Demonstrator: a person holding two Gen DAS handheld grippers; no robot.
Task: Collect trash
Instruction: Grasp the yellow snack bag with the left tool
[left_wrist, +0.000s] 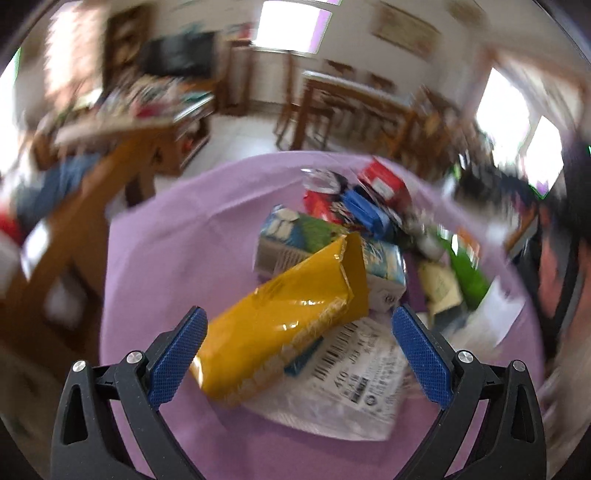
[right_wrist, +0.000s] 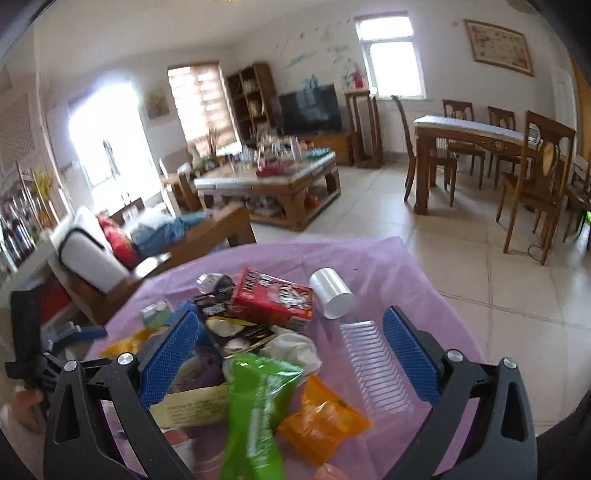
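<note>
Trash heaped on a bench under a purple cloth (right_wrist: 388, 258). Left gripper (left_wrist: 299, 325) above the near end of the heap, jaws wide apart, clamped on nothing; between them a yellow snack wrapper (left_wrist: 284, 317), lying over a white printed bag (left_wrist: 354, 373) and against a blue-and-green carton (left_wrist: 291, 236). Farther off, blurred: a red box (left_wrist: 384, 181) and a green wrapper (left_wrist: 467, 273). Right gripper (right_wrist: 291, 325) over the heap's other side, jaws likewise spread and empty. Near its jaws, a green wrapper (right_wrist: 258, 402), an orange packet (right_wrist: 325, 421) to the right, a ribbed clear plastic tray (right_wrist: 373, 365) just beside the right jaw. Beyond: red box (right_wrist: 273, 299), a white tipped-over cup (right_wrist: 332, 293).
</note>
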